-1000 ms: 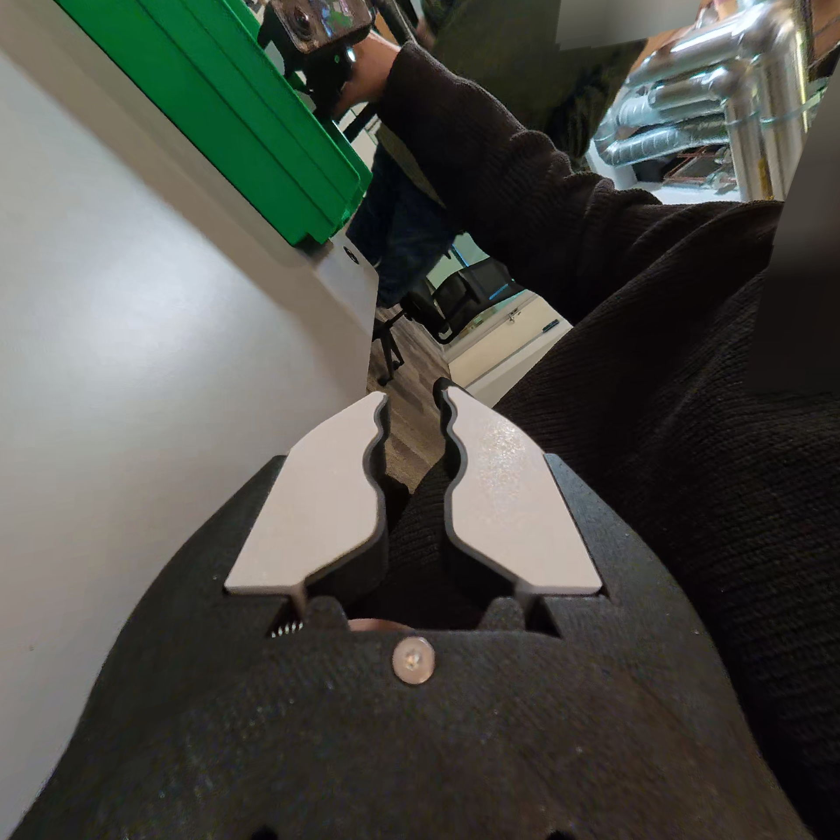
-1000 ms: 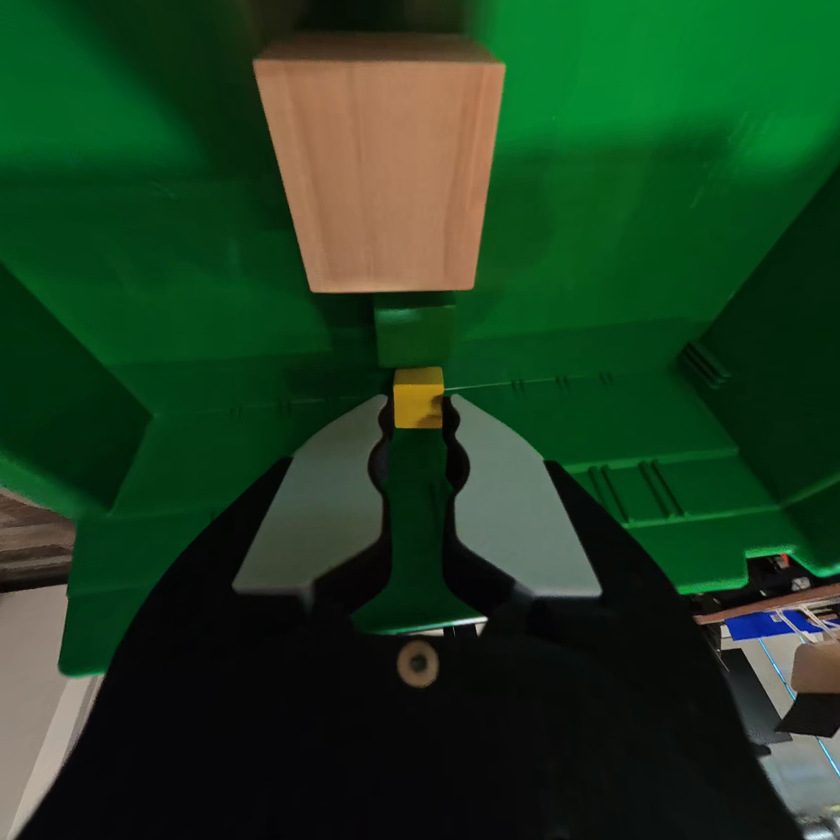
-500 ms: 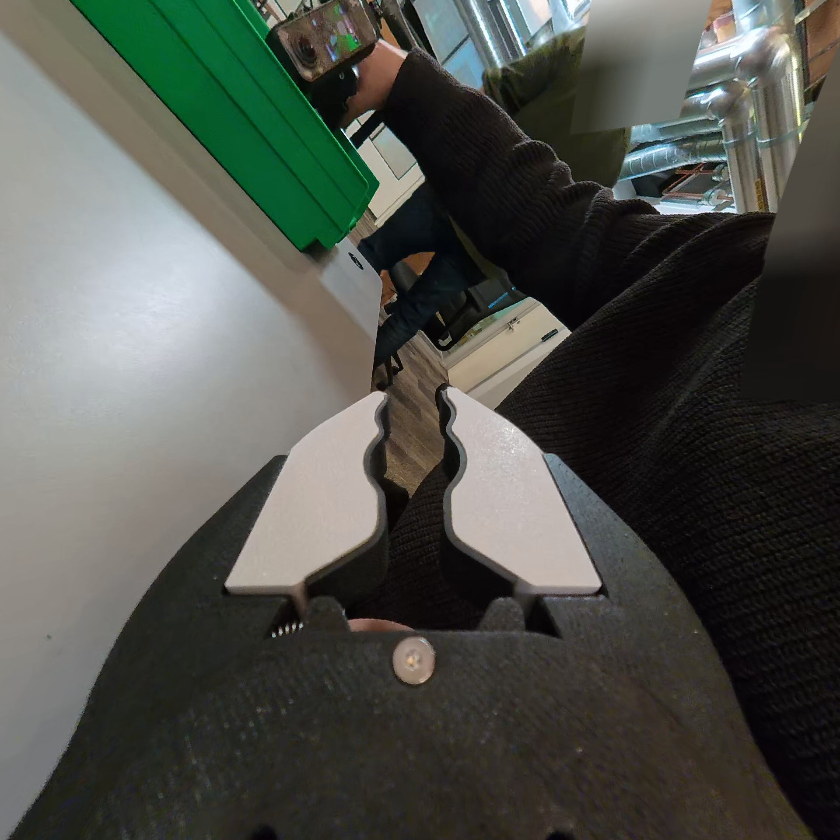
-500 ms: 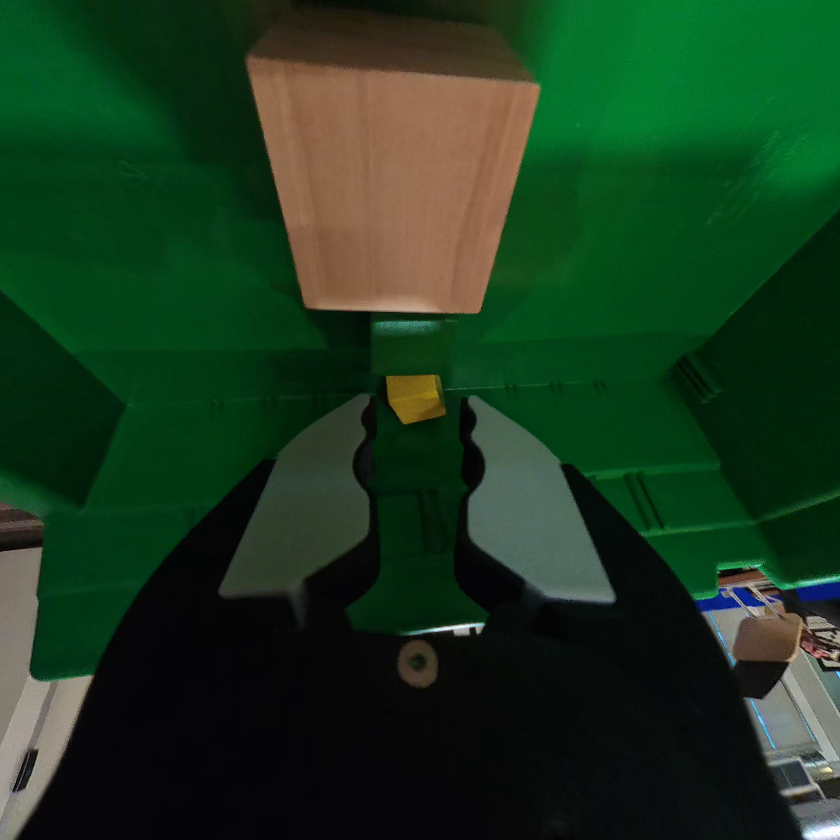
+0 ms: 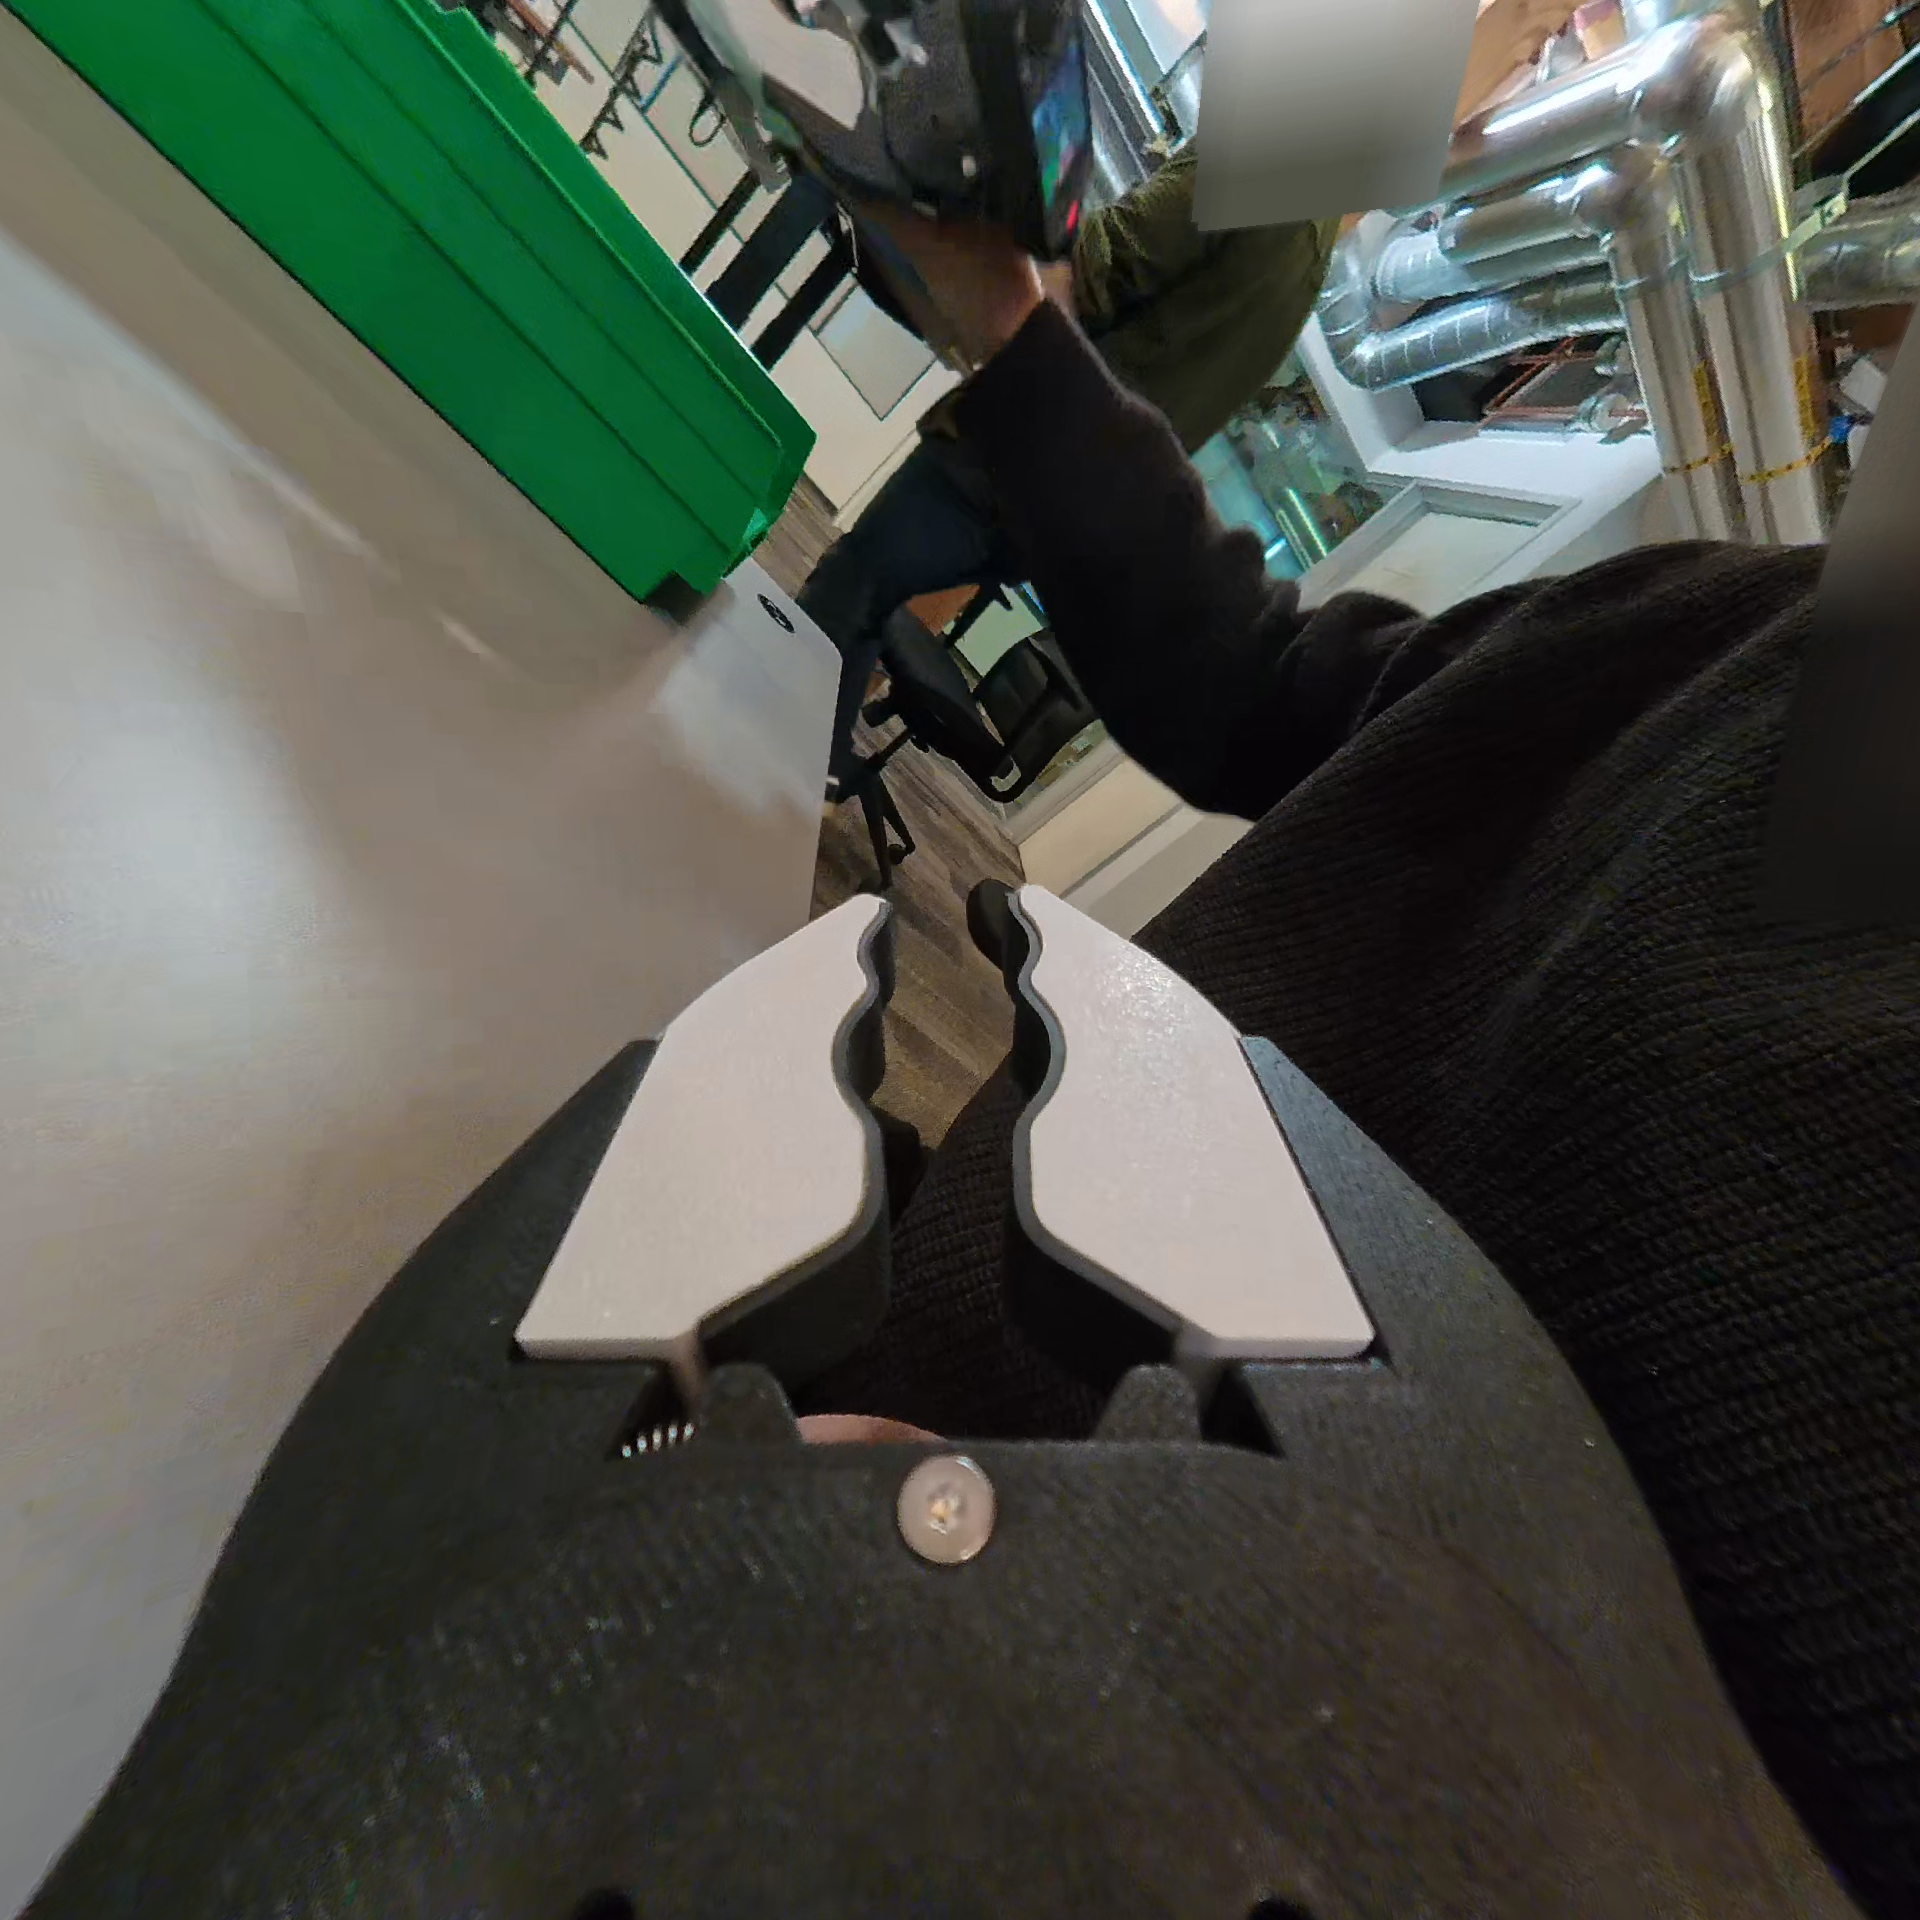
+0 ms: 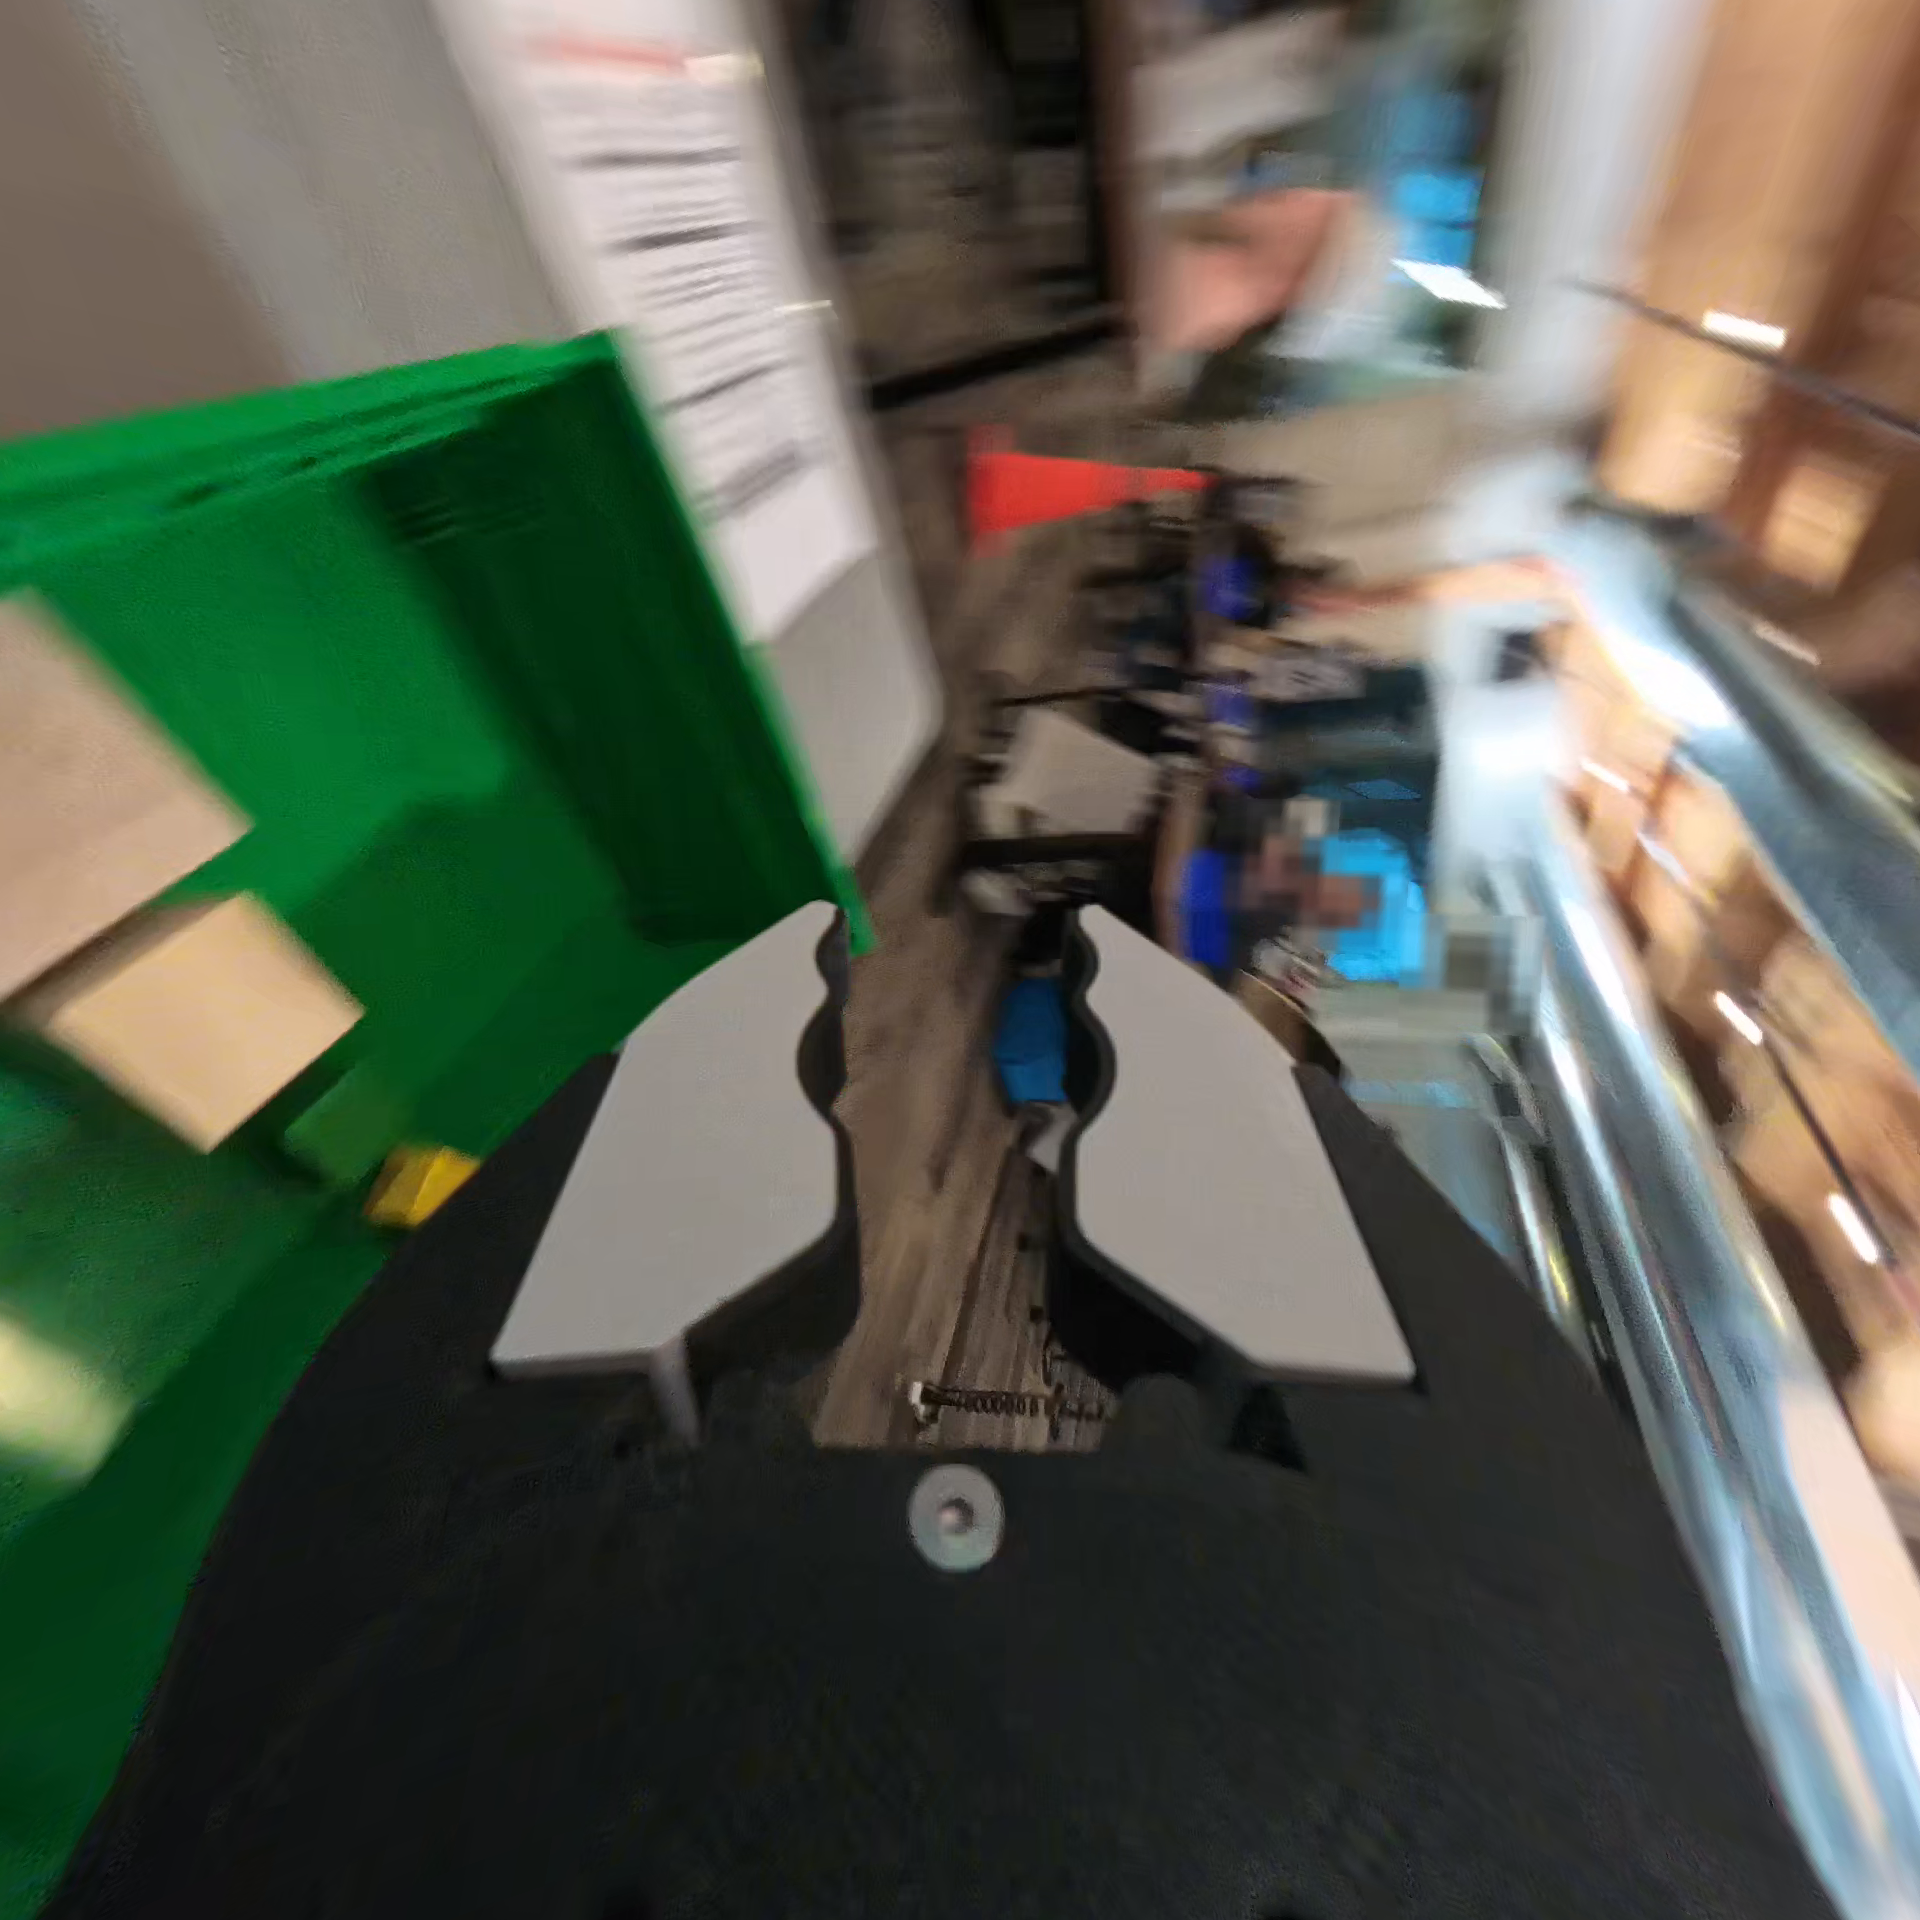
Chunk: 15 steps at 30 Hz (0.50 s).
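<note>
My right gripper [image 6: 956,935] is open and empty, off the right edge of a green bin [image 6: 416,675]; this view is smeared by motion. In the bin lie a small yellow cube [image 6: 421,1184], a small green cube [image 6: 343,1127] and a large wooden block [image 6: 197,1018]. My left gripper [image 5: 940,914] is open with a narrow gap and nothing between its fingers. It hangs beside the edge of a white table [image 5: 260,831], next to a black knitted sleeve [image 5: 1558,1039]. The green bin [image 5: 468,312] stands farther along that table.
A person's arm in a black sleeve [image 5: 1091,540] reaches up past the bin. Wood-look floor [image 5: 935,831], an office chair [image 5: 966,707] and silver ducts [image 5: 1558,260] lie beyond. In the right wrist view a metal rail [image 6: 1714,1143] runs along the right, with blurred blue and orange things behind.
My right gripper opened and let go of the yellow cube, which now lies in the bin. It then swung fast to the right, away from the bin. My left gripper barely moved.
</note>
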{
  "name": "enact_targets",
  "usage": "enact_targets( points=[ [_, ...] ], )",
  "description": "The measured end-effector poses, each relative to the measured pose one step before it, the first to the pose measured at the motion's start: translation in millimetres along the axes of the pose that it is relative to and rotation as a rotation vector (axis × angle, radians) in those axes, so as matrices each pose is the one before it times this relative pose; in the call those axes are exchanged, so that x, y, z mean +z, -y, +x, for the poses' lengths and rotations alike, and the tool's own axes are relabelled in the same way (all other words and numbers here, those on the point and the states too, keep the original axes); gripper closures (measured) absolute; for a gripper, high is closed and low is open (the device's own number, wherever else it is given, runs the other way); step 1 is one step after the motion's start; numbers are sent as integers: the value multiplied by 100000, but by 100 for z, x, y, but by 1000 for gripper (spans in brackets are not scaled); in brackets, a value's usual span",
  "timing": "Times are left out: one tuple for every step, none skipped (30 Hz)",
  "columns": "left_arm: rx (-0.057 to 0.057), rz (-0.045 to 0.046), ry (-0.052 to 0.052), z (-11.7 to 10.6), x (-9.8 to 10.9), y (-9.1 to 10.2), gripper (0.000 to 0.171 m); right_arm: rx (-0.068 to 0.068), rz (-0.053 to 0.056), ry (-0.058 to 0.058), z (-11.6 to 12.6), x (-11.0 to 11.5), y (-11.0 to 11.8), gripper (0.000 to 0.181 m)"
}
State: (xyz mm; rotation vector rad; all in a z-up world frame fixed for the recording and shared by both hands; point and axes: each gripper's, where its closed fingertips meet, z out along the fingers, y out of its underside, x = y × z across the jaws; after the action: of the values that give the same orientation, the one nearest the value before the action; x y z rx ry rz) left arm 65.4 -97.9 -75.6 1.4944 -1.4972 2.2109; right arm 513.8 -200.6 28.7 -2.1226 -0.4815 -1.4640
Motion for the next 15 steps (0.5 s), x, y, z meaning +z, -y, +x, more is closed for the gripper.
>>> enact_targets(
  points=[
    [1014,-243,-62,206,2,-35,152,9932,371,-12931,1000,-1649,-279,138],
    [1206,-76,90,183,-13,-4,152,12487,12,-6682,78,-1750,-398,131],
    [1191,-26,497,99,-12,-4,152,14612,743,-741,-849,-1796,-353,126],
    [979,32,477,67,-20,-13,152,15397,828,1826,-1277,-1761,-457,118],
    [528,24,183,71,-11,-17,152,14642,198,1570,-1204,-1647,-715,116],
    [34,152,-147,91,-6,2,152,14235,386,368,-876,-1488,-865,117],
    [-328,310,-274,96,-11,5,152,12649,1005,-127,-496,-1343,-848,118],
    [-659,506,-165,75,-13,19,152,11670,1416,-810,-129,-1191,-747,120],
    [-714,522,-341,87,-13,8,152,10943,1764,-1130,143,-1074,-572,121],
    [-680,71,-276,56,-4,-47,152,9749,1198,-794,215,-963,-447,123],
    [-565,-102,165,-17,11,-35,152,7194,980,171,105,-811,-331,128],
    [-257,340,222,-2,3,22,152,3383,947,376,77,-560,-187,132],
    [-99,641,36,49,6,66,152,-369,693,-351,219,-219,-37,136],
    [-131,498,-68,88,12,51,152,-3656,-1055,418,221,173,4,143],
    [-103,217,-61,61,18,-7,152,-5077,-2870,774,309,456,111,149]
  ],
)
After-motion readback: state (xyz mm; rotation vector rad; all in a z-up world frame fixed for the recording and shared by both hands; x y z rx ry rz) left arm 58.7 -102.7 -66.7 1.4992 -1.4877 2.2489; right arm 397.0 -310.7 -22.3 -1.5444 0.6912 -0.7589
